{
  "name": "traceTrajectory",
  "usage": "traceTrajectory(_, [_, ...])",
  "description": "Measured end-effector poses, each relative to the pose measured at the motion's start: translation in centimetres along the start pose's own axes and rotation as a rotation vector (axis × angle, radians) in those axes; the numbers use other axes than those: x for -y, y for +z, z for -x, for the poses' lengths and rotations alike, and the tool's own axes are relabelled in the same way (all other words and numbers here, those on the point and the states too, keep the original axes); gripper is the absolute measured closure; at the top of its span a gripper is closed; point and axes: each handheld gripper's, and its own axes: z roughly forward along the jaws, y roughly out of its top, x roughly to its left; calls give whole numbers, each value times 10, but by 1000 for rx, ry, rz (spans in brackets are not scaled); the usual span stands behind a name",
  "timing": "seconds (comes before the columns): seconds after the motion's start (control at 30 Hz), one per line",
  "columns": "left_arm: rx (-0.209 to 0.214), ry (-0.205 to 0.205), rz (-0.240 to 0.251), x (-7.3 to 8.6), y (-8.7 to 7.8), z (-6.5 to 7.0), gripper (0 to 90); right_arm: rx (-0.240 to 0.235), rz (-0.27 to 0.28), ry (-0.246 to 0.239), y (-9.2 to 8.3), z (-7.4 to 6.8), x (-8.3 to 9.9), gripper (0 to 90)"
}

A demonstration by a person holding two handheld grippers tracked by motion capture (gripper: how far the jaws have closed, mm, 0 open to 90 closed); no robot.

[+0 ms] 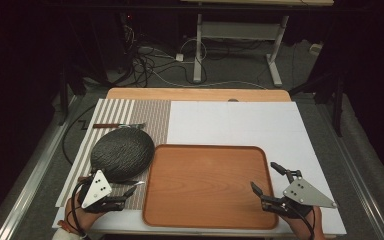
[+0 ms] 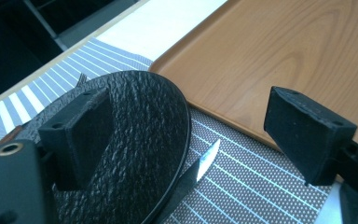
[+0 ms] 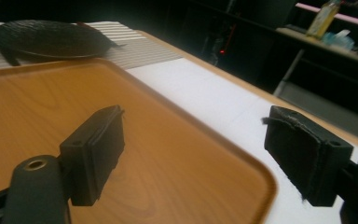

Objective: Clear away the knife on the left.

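Note:
A black textured plate (image 1: 122,154) (image 2: 140,121) (image 3: 51,39) lies on a striped placemat (image 1: 145,117) (image 2: 242,186) at the left. A knife blade (image 1: 136,184) (image 2: 207,158) sticks out from under the plate's near rim. My left gripper (image 1: 122,189) (image 2: 189,107) hovers open at the plate's near edge, one jaw over the plate and the other by the rim of the wooden tray (image 1: 207,220) (image 2: 279,51) (image 3: 23,107). My right gripper (image 1: 263,175) (image 3: 196,119) stands open over the tray's near right corner, with nothing between its jaws.
A utensil with a brown handle (image 1: 115,125) lies on the placemat behind the plate. White board (image 1: 240,122) (image 3: 205,95) covers the table right of the placemat and behind the tray. Desk legs and cables (image 1: 195,60) stand on the floor beyond the table.

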Motion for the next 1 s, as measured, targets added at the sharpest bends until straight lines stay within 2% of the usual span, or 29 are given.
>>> traceTrajectory(0.17, [13,12,5,-3,5,3,150,-8,-13,-5,4,-2,7,204])
traceTrajectory(0.37, [17,34,-19,-3,8,4,150,-9,-30,-26,7,-5,11,203])
traceTrajectory(0.6, [26,38,-48,-3,7,2,147,-25,-46,-34,7,-7,11,205])
traceTrajectory(0.83, [-4,44,-82,-5,-4,-11,146,-49,-67,-43,12,-9,12,205])
traceTrajectory(1.0, [-31,21,-90,-1,-19,-24,146,-57,-72,-43,14,-8,12,205])
